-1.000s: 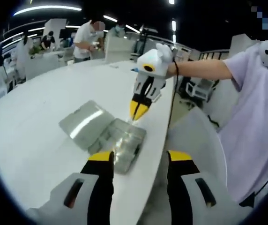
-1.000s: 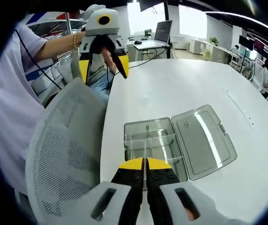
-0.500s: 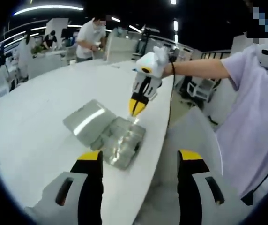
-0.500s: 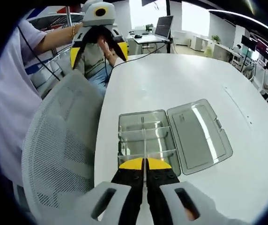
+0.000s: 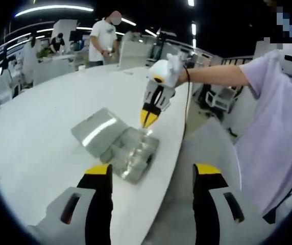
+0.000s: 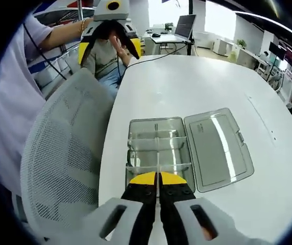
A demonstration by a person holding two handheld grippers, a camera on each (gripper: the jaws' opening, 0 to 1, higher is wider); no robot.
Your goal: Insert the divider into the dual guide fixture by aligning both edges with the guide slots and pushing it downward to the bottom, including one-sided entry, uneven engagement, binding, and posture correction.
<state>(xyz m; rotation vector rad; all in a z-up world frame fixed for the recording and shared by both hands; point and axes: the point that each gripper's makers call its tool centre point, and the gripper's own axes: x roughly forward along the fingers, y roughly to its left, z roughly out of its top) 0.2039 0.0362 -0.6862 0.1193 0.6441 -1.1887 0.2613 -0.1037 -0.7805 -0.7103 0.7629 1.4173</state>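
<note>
Right gripper view: the right gripper (image 6: 157,179), jaws clamped on the thin clear divider (image 6: 158,164), has been kept over the open compartment box (image 6: 156,148) on the desk (image 6: 187,87) while the left gripper (image 6: 108,38), jaws apart, has been drawn back, so seating appears left to one hand.

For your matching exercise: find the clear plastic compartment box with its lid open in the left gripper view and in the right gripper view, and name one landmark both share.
Left gripper view: the compartment box lies at centre, near the table's right edge, under the right gripper.
Right gripper view: the compartment box sits just above the right gripper, lower centre.
Shared landmark: the open lid, lying flat beside the box.
</note>
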